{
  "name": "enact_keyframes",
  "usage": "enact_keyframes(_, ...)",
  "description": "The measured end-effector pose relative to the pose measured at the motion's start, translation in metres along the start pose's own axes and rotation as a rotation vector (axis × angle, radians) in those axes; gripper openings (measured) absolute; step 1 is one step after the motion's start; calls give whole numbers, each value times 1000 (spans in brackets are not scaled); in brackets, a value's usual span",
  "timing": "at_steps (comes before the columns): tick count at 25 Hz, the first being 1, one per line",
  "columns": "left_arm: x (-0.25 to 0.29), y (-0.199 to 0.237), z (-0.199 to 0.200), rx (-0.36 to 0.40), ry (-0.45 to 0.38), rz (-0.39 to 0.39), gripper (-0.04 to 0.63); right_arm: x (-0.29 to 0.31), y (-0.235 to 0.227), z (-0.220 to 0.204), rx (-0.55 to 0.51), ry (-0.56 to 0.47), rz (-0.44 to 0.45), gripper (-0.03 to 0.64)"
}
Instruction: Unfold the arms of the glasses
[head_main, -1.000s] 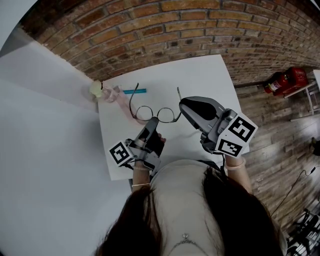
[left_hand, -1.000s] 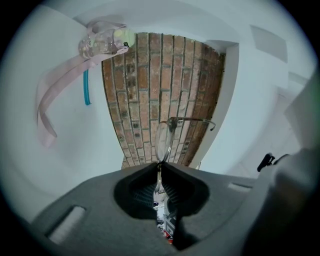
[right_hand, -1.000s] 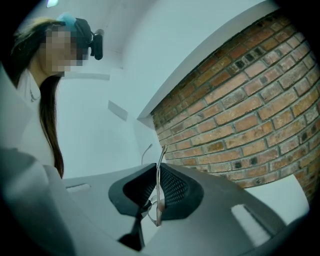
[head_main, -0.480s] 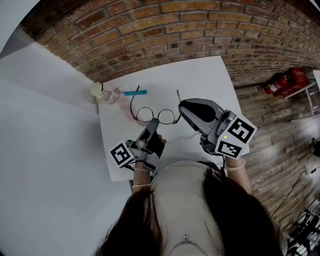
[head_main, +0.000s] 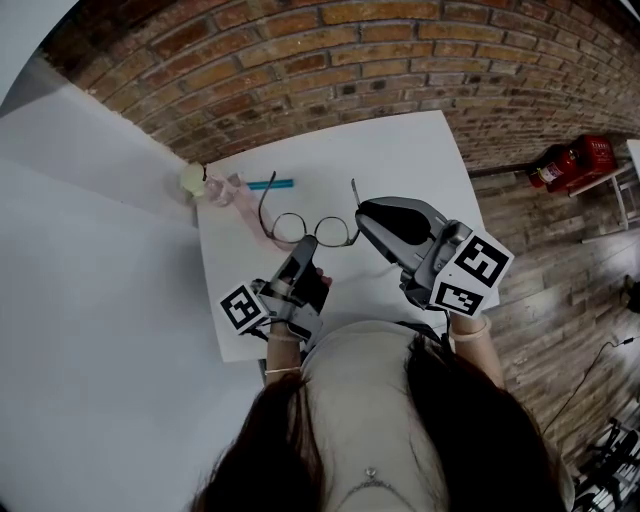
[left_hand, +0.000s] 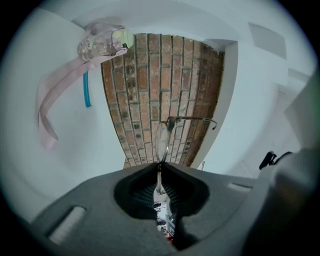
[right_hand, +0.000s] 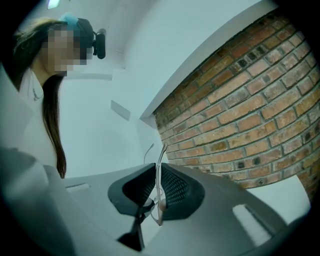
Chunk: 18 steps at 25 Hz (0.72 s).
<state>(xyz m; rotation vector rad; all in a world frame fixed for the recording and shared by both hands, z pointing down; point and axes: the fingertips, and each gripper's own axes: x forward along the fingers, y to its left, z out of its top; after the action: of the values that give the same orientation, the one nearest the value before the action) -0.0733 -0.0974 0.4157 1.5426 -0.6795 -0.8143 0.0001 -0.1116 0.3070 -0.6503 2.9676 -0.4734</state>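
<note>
Thin wire-rimmed glasses (head_main: 317, 230) hang just above the white table (head_main: 400, 160) between my two grippers. Both temple arms point away toward the brick wall. My left gripper (head_main: 308, 247) comes in from the near side and is shut on the frame by the bridge. In the left gripper view a lens (left_hand: 162, 142) stands edge-on above the shut left gripper (left_hand: 159, 169), with one arm (left_hand: 192, 119) reaching right. My right gripper (head_main: 361, 213) is shut on the right temple arm (head_main: 353, 192). In the right gripper view that thin wire runs up between the closed pads of the right gripper (right_hand: 157, 172).
A pink ribbon (head_main: 243, 205) tied to a clear case with a yellow-green ball (head_main: 192, 178) lies at the table's far left corner, beside a blue pen (head_main: 268, 184). A brick wall (head_main: 330, 60) backs the table. A red fire extinguisher (head_main: 570, 160) lies on the wooden floor at right.
My right gripper has crept slightly left with the temple arm, whose tip has shifted a little. The left gripper has kept its hold and barely moved.
</note>
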Motion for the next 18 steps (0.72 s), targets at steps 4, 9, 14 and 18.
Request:
enact_keyframes(4,0,2,2,5,-5,6,21,-1,0,1,1,-5,1,38)
enact_keyframes(9,-2,4,4,5,-13,15,21,-4,-2,1,1,-14,-8,38)
enact_keyframes(14,-2,1,5,4,-21,8,21,-11,-10,2,7,-20,-34,38)
enact_keyframes(18,-3,0,5,2,-26,6,21,-15,-19,-3,-6,-1,-75,38)
